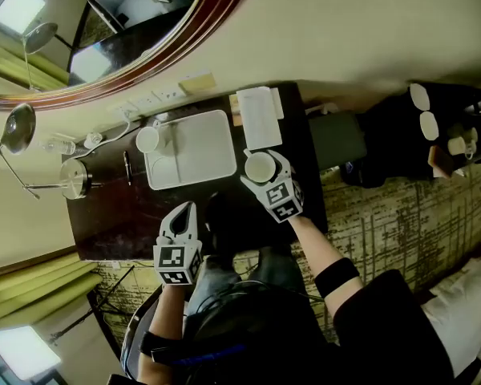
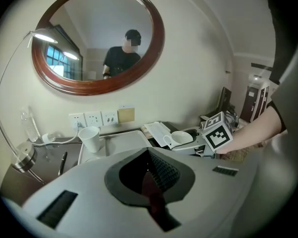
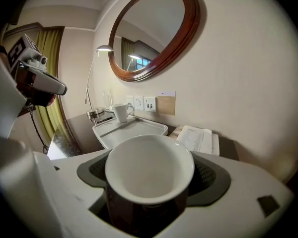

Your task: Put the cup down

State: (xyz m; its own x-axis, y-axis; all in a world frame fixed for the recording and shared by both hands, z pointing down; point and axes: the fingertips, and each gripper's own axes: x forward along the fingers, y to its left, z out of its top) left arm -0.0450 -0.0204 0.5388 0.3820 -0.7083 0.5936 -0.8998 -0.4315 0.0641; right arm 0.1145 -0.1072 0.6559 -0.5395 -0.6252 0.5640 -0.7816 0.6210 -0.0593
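A white cup [image 3: 149, 168] sits upright between the pads of my right gripper [image 3: 150, 192], which is shut on it. In the head view this cup [image 1: 260, 167] hangs just right of the white tray [image 1: 194, 169], over the dark desk [image 1: 124, 219], with the right gripper [image 1: 266, 176] behind it. From the left gripper view the held cup [image 2: 181, 137] shows its handle on the left, beside the marker cube [image 2: 217, 132]. My left gripper [image 1: 181, 221] is shut with nothing in it, near the desk's front edge; its jaws [image 2: 151, 175] meet tightly.
A second white cup [image 1: 147, 139] stands on the tray's far left corner, also seen as a mug [image 3: 120, 111]. Papers [image 1: 259, 116] lie right of the tray. A pen [image 1: 127, 167], lamp base [image 1: 74, 178] and wall sockets [image 2: 93, 118] sit left; an oval mirror [image 2: 97, 38] hangs above.
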